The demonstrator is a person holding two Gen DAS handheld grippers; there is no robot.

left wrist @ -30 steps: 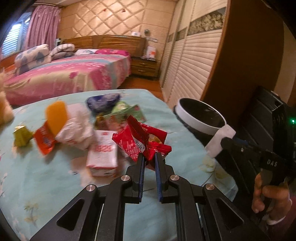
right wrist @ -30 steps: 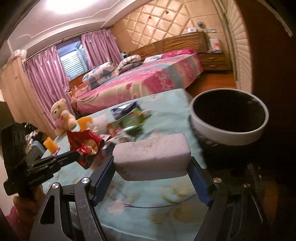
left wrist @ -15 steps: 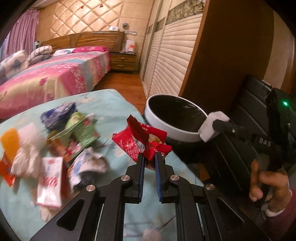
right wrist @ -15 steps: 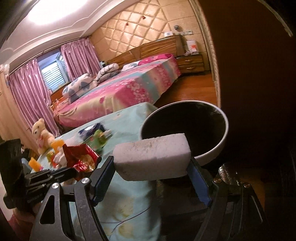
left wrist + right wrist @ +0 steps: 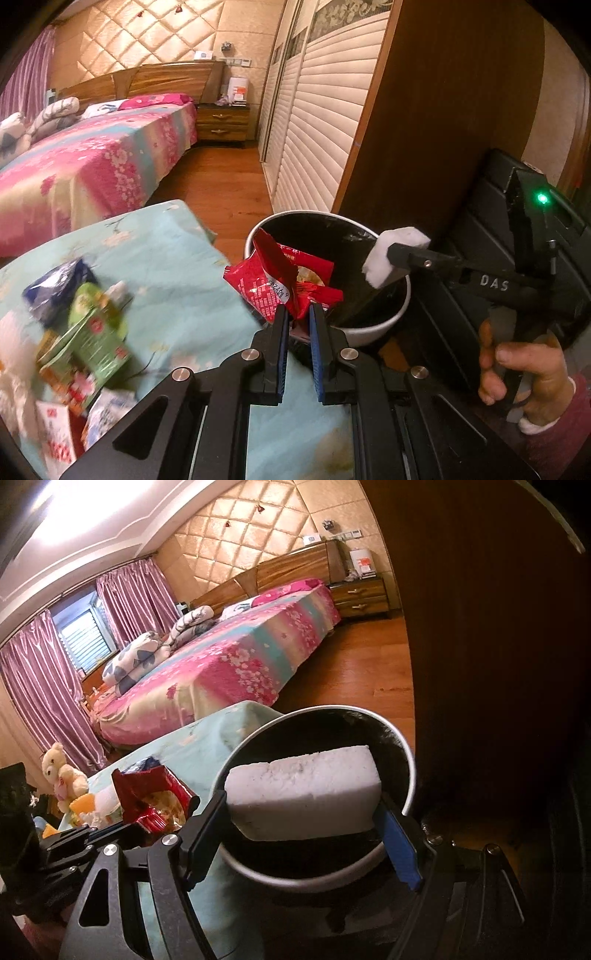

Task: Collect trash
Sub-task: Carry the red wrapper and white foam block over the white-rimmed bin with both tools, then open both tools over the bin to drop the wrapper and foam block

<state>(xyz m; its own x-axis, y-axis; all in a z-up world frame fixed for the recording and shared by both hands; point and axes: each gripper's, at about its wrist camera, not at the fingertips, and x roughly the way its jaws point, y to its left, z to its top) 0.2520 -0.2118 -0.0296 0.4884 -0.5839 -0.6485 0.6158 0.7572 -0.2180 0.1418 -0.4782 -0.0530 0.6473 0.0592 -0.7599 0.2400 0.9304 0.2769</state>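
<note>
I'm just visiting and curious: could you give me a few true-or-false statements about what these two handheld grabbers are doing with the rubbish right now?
1. The left gripper is clamped on a red snack wrapper. True.
2. The right gripper is empty. False: it holds a white foam block between its fingers.
3. The bin has a white rim and a dark inside. True.
4. The foam block already lies at the bottom of the bin. False: it is held above the opening.
5. More wrappers lie on the light blue cloth. True.
</note>
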